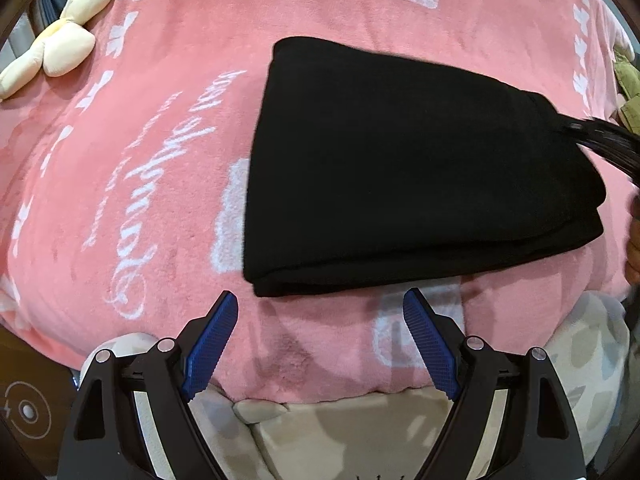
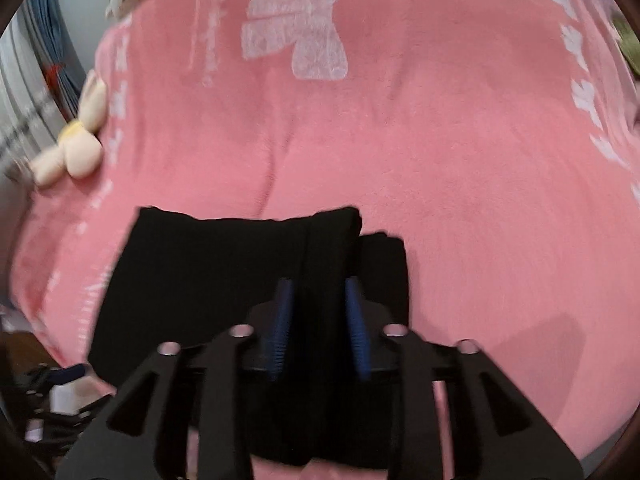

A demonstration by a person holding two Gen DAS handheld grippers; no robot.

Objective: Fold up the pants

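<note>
The black pants (image 1: pixel 400 168) lie folded into a thick rectangle on the pink blanket (image 1: pixel 160 160). My left gripper (image 1: pixel 320 296) hangs open just short of the pants' near edge, its blue pads (image 1: pixel 212 344) wide apart with nothing between them. At the pants' right end the right gripper (image 1: pixel 600 140) shows as a dark blur. In the right wrist view the pants (image 2: pixel 208 272) lie right under my right gripper (image 2: pixel 319 282). Its blue pads (image 2: pixel 280 320) stand a little apart with a raised fold of black cloth between them. The picture is blurred, and no pinch shows.
A cream plush toy (image 1: pixel 60 44) (image 2: pixel 76 140) lies at the blanket's far left edge. The pink blanket (image 2: pixel 440 160) stretches wide beyond the pants. Grey patterned bedding (image 1: pixel 340 432) shows below its near edge. A hand (image 1: pixel 634 240) is at the right edge. Dark clutter (image 2: pixel 60 392) sits lower left.
</note>
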